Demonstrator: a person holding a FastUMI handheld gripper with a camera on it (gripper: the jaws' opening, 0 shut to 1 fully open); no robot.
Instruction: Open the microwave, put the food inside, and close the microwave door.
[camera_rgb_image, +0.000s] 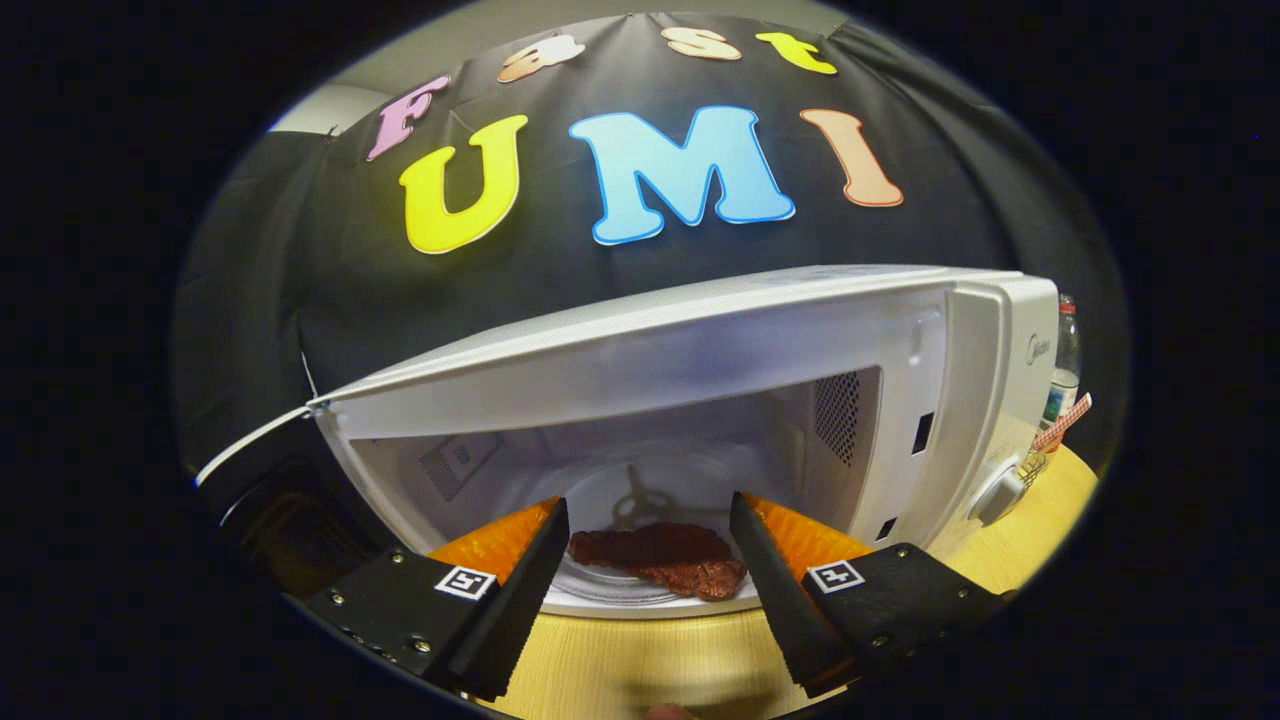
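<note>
**Meat set inside the open microwave**

With its door (255, 470) swung out at nine o'clock, the microwave (700, 400) is seen open on the wooden table (640, 660). The gripper (650, 545) is spread wide, nothing held. The meat (660, 558) is seen on the glass plate (610, 595) inside, near the front lip, between the fingertips at twelve o'clock. A bottle (1066, 365) is seen at three o'clock.

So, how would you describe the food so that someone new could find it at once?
Start from the white microwave standing on the wooden table, its door swung open. Look inside at the round glass turntable on the floor of the cavity. The food is the flat, dark reddish-brown slab lying there, just beyond the open gripper, the only dark thing in the pale interior.
</note>
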